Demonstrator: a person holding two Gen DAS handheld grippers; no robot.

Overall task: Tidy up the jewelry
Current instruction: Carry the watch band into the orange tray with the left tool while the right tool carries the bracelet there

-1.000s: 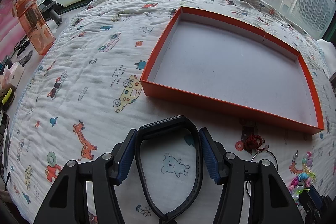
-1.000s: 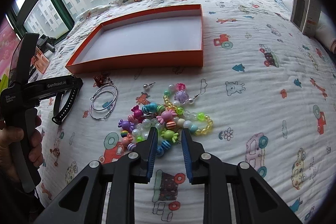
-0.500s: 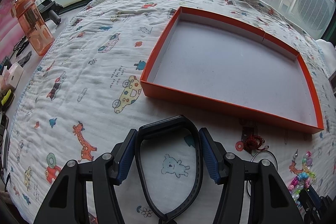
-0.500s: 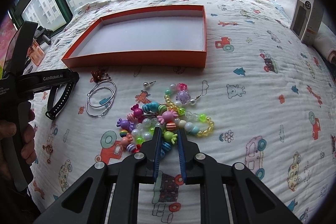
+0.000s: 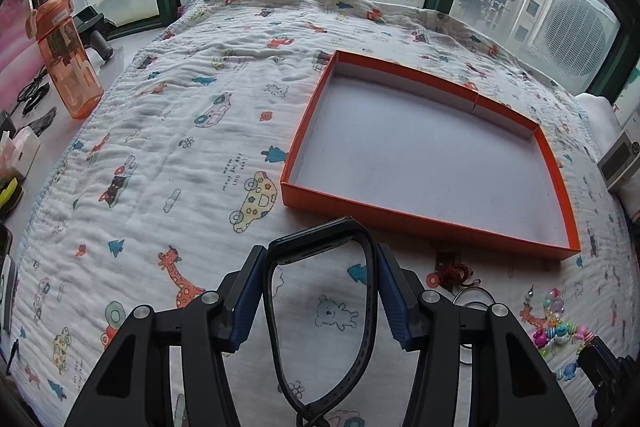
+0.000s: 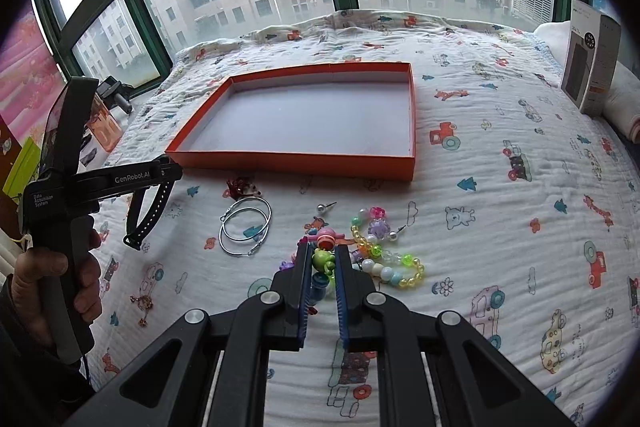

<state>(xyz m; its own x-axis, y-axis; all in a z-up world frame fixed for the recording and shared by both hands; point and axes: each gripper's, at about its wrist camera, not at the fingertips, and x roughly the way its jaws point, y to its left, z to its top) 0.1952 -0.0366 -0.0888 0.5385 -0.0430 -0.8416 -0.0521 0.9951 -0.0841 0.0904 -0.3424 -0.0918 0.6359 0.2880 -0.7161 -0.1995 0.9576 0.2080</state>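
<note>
My left gripper grips a black wristband across its loop, jaws closing on it; in the right wrist view the band hangs off the bed from that gripper. My right gripper is shut on a candy-bead bracelet, part of it raised between the pads. An orange shallow box, white inside, lies beyond with nothing in it. Two silver hoop earrings, a red trinket, a stud earring and a clear bead bracelet lie on the quilt.
A cartoon-print quilt covers the bed. An orange water bottle stands on the sill at left with small clutter. A grey carton and a rolled white towel sit at right. A hand holds the left gripper.
The right jaws closed on the candy-bead bracelet and lifted part of it. Both grippers rose and tipped up, so more window shows. The wristband came off the quilt.
</note>
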